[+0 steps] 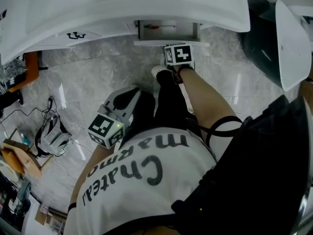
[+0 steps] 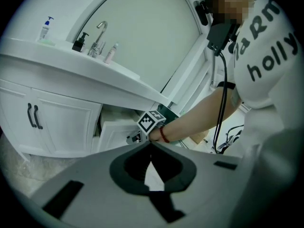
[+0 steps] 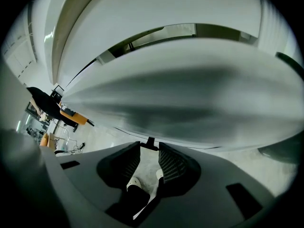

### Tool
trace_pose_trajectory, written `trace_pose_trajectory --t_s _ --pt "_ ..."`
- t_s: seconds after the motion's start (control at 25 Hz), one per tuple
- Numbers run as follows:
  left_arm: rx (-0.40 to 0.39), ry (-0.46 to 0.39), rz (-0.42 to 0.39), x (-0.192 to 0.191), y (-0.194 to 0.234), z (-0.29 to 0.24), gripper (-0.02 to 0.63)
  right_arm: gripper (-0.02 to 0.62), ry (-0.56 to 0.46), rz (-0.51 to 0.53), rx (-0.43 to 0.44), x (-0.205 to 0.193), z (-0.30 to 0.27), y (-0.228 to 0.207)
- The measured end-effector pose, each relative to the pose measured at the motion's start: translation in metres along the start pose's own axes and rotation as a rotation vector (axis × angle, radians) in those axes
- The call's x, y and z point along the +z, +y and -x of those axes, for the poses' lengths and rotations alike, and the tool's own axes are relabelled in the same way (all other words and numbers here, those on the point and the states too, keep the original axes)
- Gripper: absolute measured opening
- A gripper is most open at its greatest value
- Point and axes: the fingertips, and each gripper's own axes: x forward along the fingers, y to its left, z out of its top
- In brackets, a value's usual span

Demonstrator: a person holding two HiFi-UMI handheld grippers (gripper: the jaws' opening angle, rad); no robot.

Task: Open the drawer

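Note:
The white drawer (image 1: pixel 166 32) under the vanity top stands pulled partly out, and a small red thing (image 1: pixel 152 27) shows inside it. My right gripper (image 1: pixel 177 50) points down at the drawer's front edge. In the right gripper view its fingertips (image 3: pixel 150 147) close round the small black handle (image 3: pixel 150 141) under the white drawer front (image 3: pixel 180 89). The left gripper view shows the same drawer (image 2: pixel 116 132) jutting from the cabinet, with the right gripper's marker cube (image 2: pixel 152 121) at it. My left gripper (image 1: pixel 120 112) hangs back near the body, and its tips (image 2: pixel 151 145) meet on nothing.
The white vanity top (image 1: pixel 122 9) overhangs the drawer. Cabinet doors with black handles (image 2: pixel 33 115) stand to the drawer's left, with a faucet (image 2: pixel 97 39) and bottles above. A dark bin with a white lid (image 1: pixel 293 43) is at the right. Cables and boxes (image 1: pixel 29 146) clutter the floor at the left.

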Motion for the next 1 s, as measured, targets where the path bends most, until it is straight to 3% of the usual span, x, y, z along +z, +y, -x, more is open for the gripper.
trace_pose_trajectory --t_s 1.0 --pt "-0.032 0.019 -0.027 -0.0015 0.0026 0.0023 0.008 0.122 -0.028 0.012 -0.044 -0.0042 0.0039 0.0011"
